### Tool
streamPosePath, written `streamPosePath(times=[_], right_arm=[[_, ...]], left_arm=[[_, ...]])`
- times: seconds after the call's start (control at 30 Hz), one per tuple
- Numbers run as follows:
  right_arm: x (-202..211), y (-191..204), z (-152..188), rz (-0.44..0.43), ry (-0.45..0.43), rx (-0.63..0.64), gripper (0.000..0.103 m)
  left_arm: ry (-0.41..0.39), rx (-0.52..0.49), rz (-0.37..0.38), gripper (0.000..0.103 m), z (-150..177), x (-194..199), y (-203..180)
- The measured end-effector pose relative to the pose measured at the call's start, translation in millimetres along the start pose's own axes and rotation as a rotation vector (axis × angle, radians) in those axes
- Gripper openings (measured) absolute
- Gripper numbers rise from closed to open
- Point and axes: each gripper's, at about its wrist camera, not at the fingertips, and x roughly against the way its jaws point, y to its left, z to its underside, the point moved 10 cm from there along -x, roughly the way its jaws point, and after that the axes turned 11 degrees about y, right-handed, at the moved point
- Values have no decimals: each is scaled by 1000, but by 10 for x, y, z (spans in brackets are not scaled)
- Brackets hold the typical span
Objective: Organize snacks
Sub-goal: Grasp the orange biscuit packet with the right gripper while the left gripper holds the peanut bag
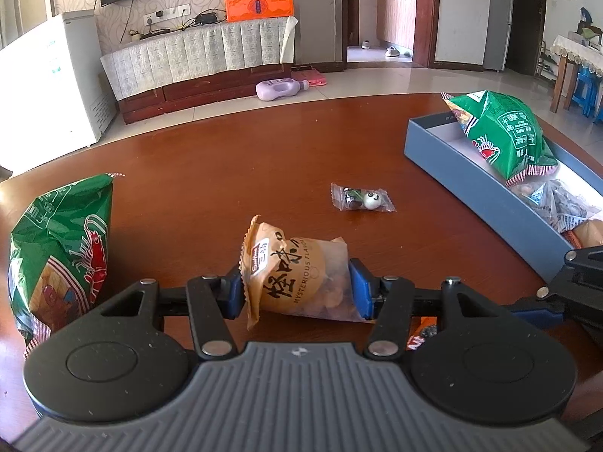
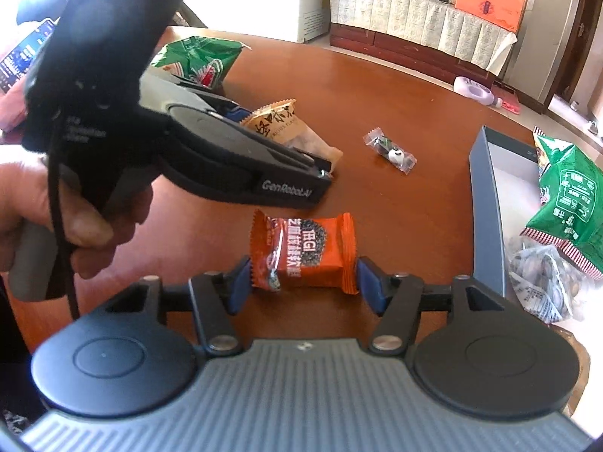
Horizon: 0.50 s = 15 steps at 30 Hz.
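My left gripper (image 1: 296, 288) is shut on a tan snack packet (image 1: 297, 273) with black characters, just above the brown table (image 1: 226, 158). It also shows in the right wrist view (image 2: 279, 124). My right gripper (image 2: 303, 282) has its blue pads against both ends of an orange snack packet (image 2: 305, 250). A green shrimp-chip bag (image 1: 60, 248) lies at the left. A small clear panda candy packet (image 1: 363, 199) lies mid-table. A blue-grey box (image 1: 486, 188) at the right holds another green bag (image 1: 505, 132) and clear-wrapped snacks (image 2: 542, 282).
The box wall (image 2: 486, 211) stands just right of my right gripper. The left gripper body (image 2: 211, 158) and the hand holding it fill the left of the right wrist view. Beyond the table are a TV cabinet (image 1: 196, 60) and a purple bottle (image 1: 280, 88) on the floor.
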Motion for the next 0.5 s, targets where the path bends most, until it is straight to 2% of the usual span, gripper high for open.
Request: streamPosePath(times=[0.07,0.1,0.2,0.5], right_arm=[[-3,-3,-10,-13,4,1,59],[0,-10,-10,-19,6,0,52],[12,10,-12,-16,10,17,46],[144,-62,26,-10,-3,13,44]], left_arm=[[2,1,-2,60,-3,5,-10],[3,3,-4,60,-1,9,-11],[3,10,-13,60,6,9,-26],[-3,38,-34,59,-2,78,-26]])
